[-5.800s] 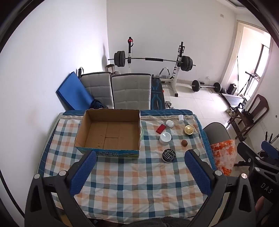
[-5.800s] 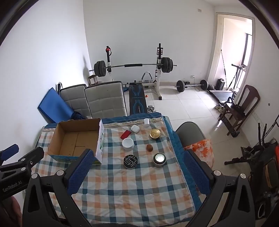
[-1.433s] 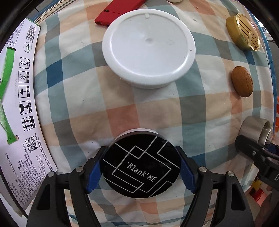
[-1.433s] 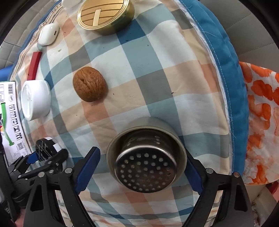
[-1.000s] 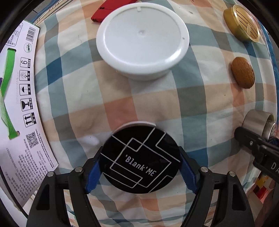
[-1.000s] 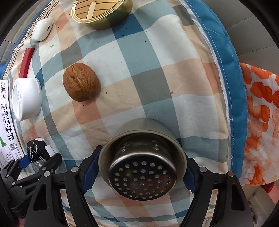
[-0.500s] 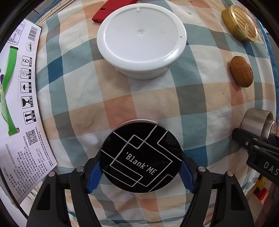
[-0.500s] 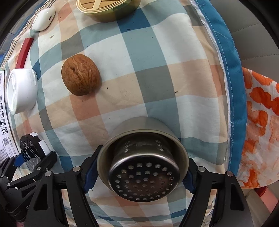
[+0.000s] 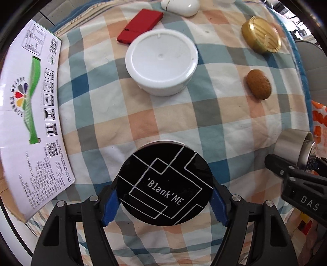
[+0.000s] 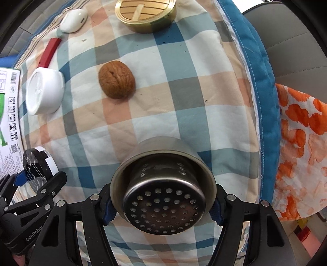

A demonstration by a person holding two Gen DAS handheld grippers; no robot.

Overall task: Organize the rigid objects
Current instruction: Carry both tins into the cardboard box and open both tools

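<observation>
My left gripper (image 9: 165, 201) is shut on a round black tin (image 9: 165, 184) printed 'Blank'ME, held just above the checked tablecloth (image 9: 143, 114). My right gripper (image 10: 162, 201) is shut on a steel strainer cup (image 10: 163, 186) with a perforated insert, also lifted a little. On the cloth lie a white lidded tub (image 9: 161, 61), a walnut (image 10: 116, 79), a gold tin (image 10: 146, 13), a red flat case (image 9: 140, 25) and a white earbud case (image 10: 73, 18). The strainer cup shows at the right of the left wrist view (image 9: 294, 146), the black tin at the left of the right wrist view (image 10: 37, 166).
A cardboard box wall (image 9: 30, 114) with printed labels stands at the left. The table's right edge has a blue cloth border (image 10: 263, 81). Beyond it is a grey chair seat (image 10: 296, 41) with an orange-patterned bag (image 10: 300, 143).
Both grippers closed on their objects over the last second and have risen slightly; the tub, walnut and gold tin look smaller and farther. The table objects have not moved.
</observation>
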